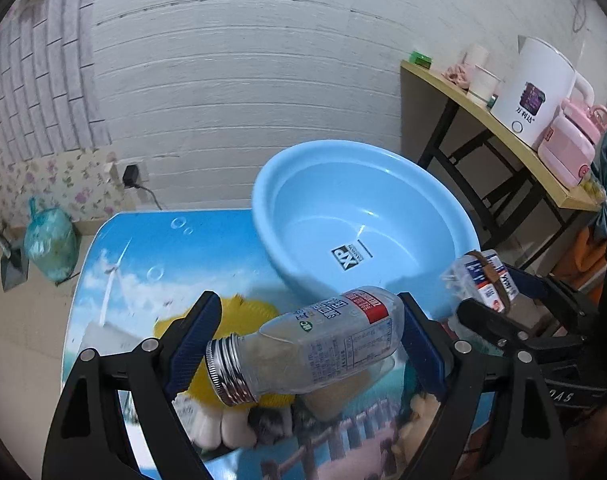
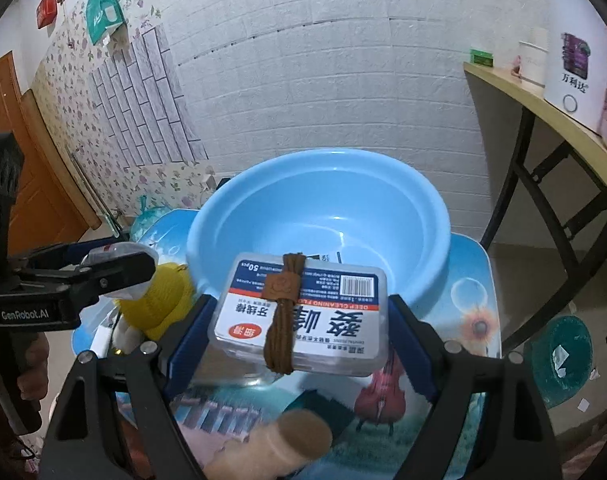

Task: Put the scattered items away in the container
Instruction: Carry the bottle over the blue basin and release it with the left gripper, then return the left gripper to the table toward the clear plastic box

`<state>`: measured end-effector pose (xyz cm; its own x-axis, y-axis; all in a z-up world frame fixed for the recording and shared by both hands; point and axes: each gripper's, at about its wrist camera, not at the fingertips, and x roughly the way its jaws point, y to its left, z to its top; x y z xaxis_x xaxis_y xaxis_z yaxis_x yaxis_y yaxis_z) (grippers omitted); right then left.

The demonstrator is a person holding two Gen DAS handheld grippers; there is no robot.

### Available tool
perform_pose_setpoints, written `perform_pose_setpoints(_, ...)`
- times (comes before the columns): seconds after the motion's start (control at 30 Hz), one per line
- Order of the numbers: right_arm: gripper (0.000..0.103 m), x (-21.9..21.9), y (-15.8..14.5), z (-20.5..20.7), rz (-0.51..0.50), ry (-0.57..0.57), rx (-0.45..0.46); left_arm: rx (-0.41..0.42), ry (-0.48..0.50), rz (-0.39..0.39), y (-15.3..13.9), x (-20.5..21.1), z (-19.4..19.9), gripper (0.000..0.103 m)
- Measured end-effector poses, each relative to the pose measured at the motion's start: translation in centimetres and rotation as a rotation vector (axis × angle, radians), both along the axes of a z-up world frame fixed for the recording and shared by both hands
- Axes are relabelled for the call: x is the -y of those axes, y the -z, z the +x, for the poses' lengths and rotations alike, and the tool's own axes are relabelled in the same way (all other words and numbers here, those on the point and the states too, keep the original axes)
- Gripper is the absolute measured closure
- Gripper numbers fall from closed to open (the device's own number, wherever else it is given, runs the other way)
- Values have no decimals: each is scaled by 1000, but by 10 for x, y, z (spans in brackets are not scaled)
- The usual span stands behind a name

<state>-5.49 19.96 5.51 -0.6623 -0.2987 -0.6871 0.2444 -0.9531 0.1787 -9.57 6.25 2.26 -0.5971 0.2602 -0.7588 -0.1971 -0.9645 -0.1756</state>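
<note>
The blue basin [image 1: 363, 216] at the table's far side holds nothing yet. The left gripper [image 1: 307, 344] grasps a clear bottle [image 1: 315, 344]; the right gripper [image 2: 299, 320] clamps a floss-pick box [image 2: 303, 312], both near the basin's near rim. A yellow plush toy [image 2: 159, 300] and a beige cylinder [image 2: 279, 440] wait on the table.

Even indoor light; fisheye-bent edges; dark corners; foreground blurred
</note>
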Motion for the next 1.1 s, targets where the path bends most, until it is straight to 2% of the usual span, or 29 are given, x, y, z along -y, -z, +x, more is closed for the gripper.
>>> perform_pose_setpoints(0.33, 18, -3, 14, -24, 16, 13, 5, -9, 100, -49, 12, -35, -37, 16)
perform_pose_setpoints(0.47, 18, -5, 18, -29, 5, 16, -2, 1, 126, -31, 18, -40, -41, 16)
perform_pose_setpoints(0.73, 18, -2, 19, -30, 12, 8, -8, 21, 127, -16, 20, -36, -42, 11)
perform_pose_setpoints(1.1, 18, -2, 10, -12, 26, 16, -28, 20, 97, 3, 15, -21, -23, 11)
